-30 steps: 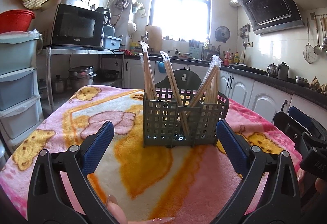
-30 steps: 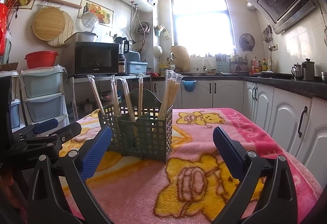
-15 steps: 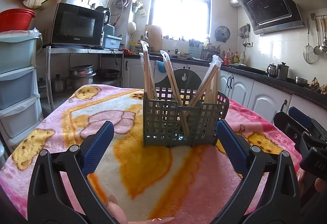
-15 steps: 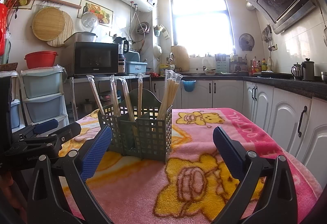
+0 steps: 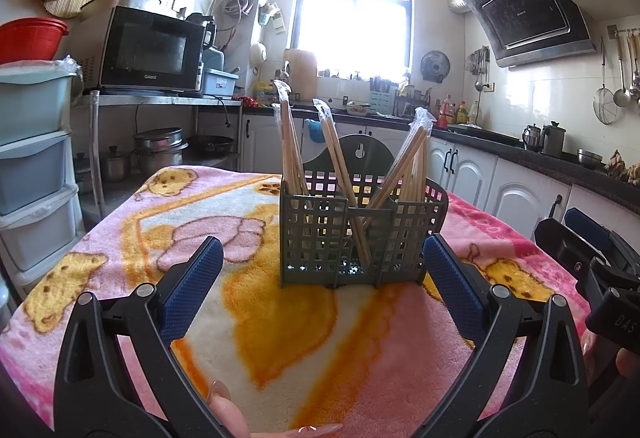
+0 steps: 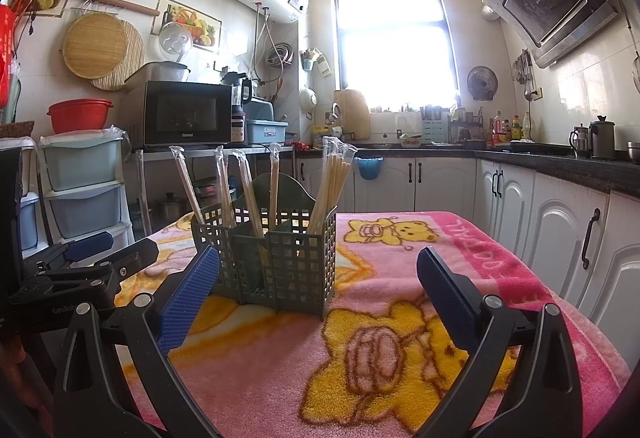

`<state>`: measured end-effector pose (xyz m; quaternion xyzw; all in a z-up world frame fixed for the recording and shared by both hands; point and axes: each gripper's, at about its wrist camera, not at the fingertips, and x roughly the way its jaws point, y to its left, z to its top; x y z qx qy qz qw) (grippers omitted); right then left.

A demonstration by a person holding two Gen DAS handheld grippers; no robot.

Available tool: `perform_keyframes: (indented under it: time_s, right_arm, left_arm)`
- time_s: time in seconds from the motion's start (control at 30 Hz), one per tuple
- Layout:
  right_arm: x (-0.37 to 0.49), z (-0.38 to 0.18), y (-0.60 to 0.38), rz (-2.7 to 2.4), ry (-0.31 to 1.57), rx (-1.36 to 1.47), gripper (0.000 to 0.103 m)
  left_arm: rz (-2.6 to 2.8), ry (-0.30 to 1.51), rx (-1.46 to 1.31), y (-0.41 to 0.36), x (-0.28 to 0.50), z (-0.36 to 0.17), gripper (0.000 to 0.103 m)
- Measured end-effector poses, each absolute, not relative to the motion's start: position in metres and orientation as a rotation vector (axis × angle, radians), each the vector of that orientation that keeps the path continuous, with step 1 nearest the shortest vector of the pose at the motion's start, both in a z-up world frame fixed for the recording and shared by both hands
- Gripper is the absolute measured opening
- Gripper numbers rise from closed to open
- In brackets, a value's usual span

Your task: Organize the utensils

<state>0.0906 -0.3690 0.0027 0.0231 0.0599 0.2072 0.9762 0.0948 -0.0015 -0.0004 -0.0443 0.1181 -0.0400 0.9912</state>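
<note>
My left gripper [image 5: 322, 280] sits low in its frame, blue pads spread wide, nothing between them. Right gripper [image 6: 318, 286] likewise: jaws wide apart, holding nothing. Each shows at the edge of the other's view, the right one at far right of the left view, the left one at lower left of the right view.

Caddy [image 5: 360, 238], grey-green plastic grid, stands upright on the blanket [image 5: 280, 318] at centre frame in the left view, just beyond the pad tips and between them. In the right view it [image 6: 280, 258] stands left of centre, close to my left pad.

Wrapped chopsticks [image 5: 290, 146] stand in its compartments: a bundle at left, one pair leaning through the middle, more leaning at right. From the right view a thick bundle [image 6: 334, 182] fills the near corner cell.

Microwave [image 5: 150, 52] at upper left; window [image 5: 356, 10] top centre.
</note>
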Motion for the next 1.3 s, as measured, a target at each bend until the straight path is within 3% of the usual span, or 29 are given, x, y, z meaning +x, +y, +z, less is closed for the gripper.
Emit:
perform_keyframes:
  time_s: [1.3]
  right_arm:
    - [0.108, 0.004, -0.381, 0.378, 0.185, 0.101, 0.096]
  left_arm:
    - [0.002, 0.357, -0.164, 0.024, 0.117, -0.007, 0.093]
